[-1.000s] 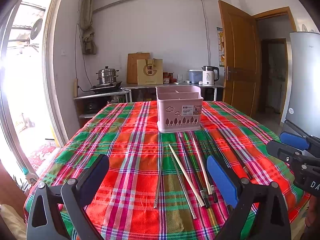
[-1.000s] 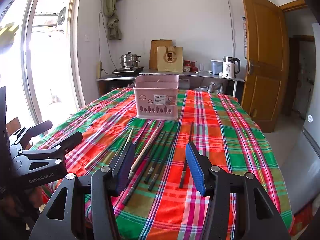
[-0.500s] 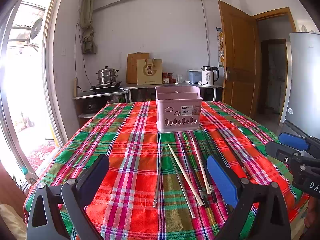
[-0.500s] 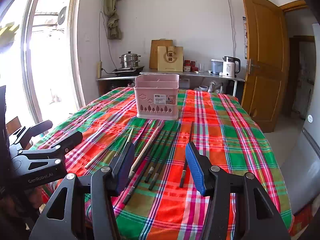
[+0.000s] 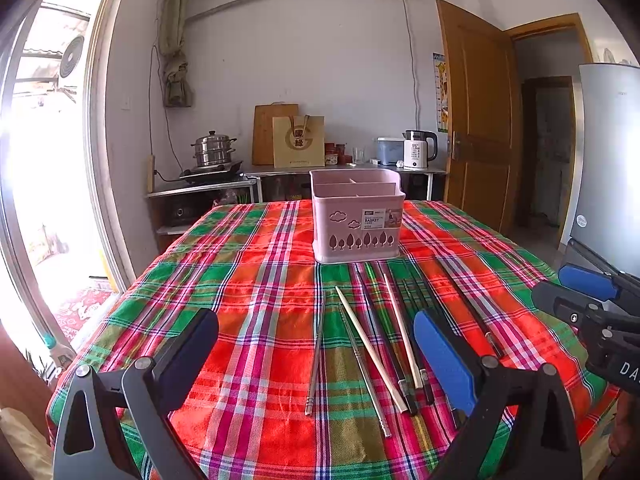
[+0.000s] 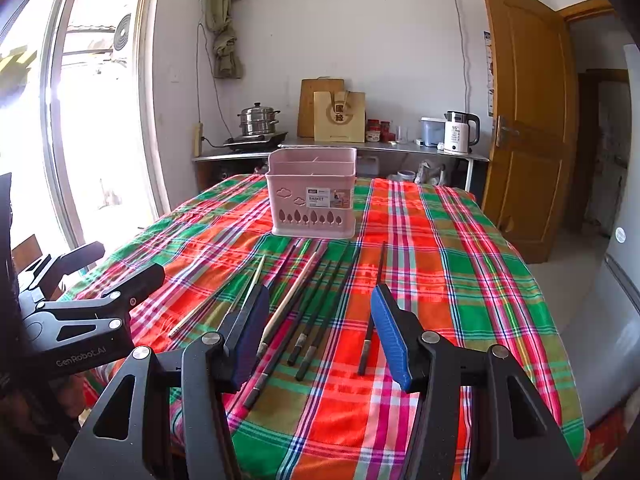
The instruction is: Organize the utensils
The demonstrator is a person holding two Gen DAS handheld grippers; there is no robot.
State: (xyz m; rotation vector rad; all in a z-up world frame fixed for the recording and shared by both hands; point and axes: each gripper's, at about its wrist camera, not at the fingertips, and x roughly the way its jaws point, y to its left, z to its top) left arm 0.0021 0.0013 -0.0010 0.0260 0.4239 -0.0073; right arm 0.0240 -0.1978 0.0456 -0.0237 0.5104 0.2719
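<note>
left wrist view matches the frames from a second ago almost exactly: nothing on the table has shifted. the left gripper (image 5: pixel 316 354) hangs wide open over the near edge of the plaid tablecloth (image 5: pixel 248 280), holding nothing. the right gripper (image 6: pixel 318 330) is likewise spread, empty, above the chopsticks (image 6: pixel 316 300), a loose fan of slim rods, some pale wood, some dark, some metallic, lying flat on the woven cloth. just beyond their far tips stands the pink plastic basket (image 6: pixel 312 200), boxy, with tree-shaped cutouts and dividers inside.
</note>
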